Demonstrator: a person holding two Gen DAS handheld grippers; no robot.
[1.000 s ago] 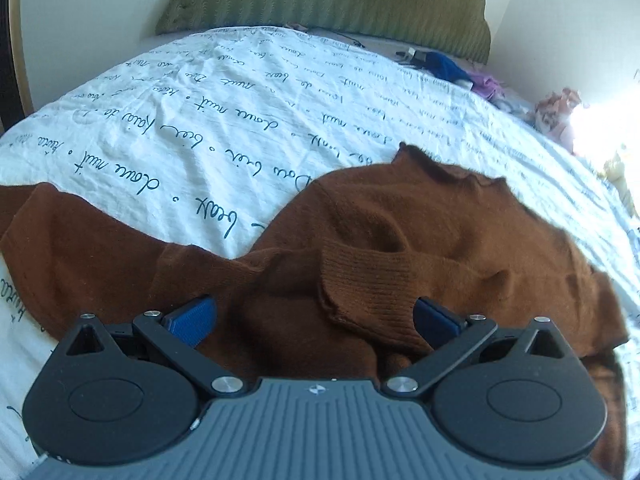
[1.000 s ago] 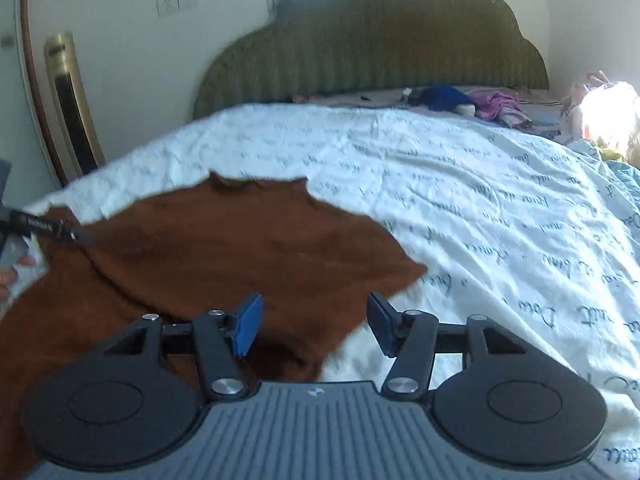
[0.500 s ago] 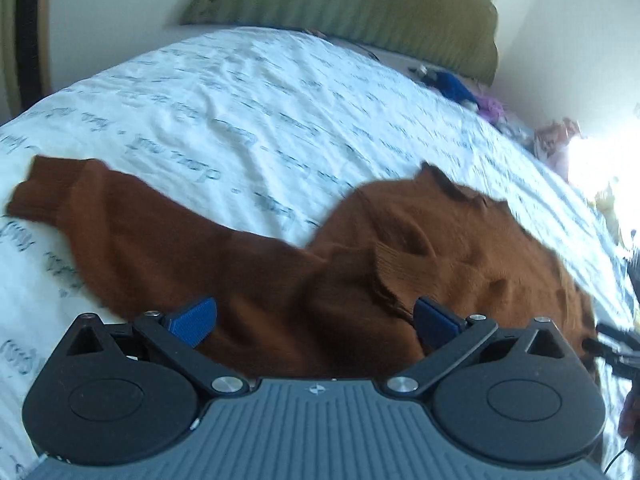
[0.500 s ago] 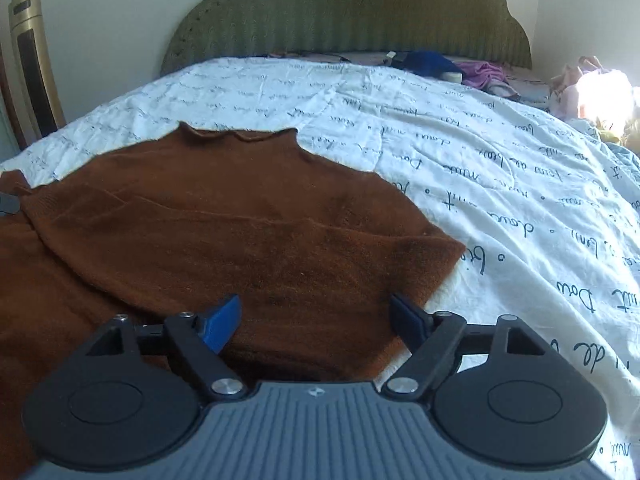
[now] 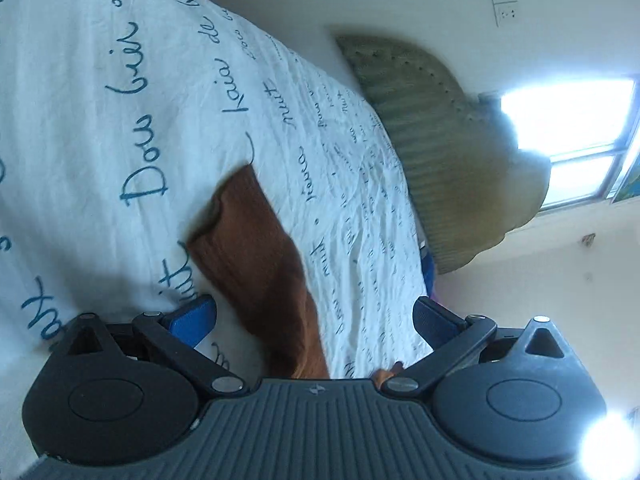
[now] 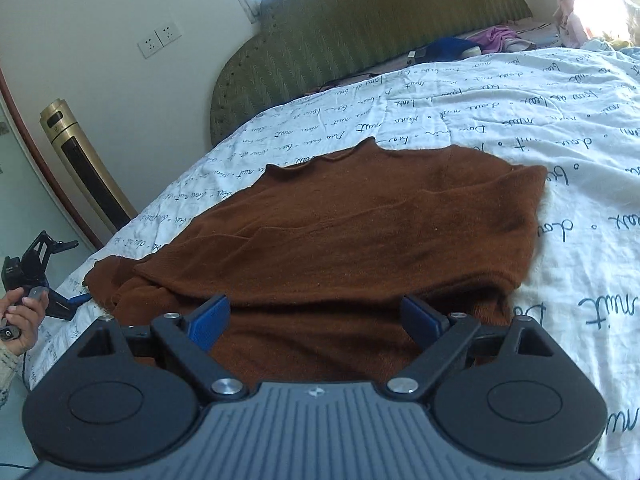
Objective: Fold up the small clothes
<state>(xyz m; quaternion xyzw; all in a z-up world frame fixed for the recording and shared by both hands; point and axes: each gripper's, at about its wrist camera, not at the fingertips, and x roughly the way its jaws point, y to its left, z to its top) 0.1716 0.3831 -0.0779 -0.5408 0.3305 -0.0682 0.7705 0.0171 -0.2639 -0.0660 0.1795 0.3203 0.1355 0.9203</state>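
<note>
A brown knit sweater lies flat on the white script-printed bed sheet, neck toward the headboard, with one sleeve folded across its body. My right gripper hovers low over the sweater's near part. Its jaws are opening wide, and the cloth under them is not pinched. In the rolled left wrist view, the sweater's other sleeve stretches out over the sheet. My left gripper stands open astride that sleeve, with the pads apart from it.
A green padded headboard closes the bed's far end, with blue and pink clothes piled below it. A gold tower fan and wall sockets are at the left. A hand holds the left gripper past the bed's left edge.
The left gripper swung away from the sweater's body to the outstretched sleeve and rolled sharply. The right gripper's jaws widened, and it sank closer over the sweater.
</note>
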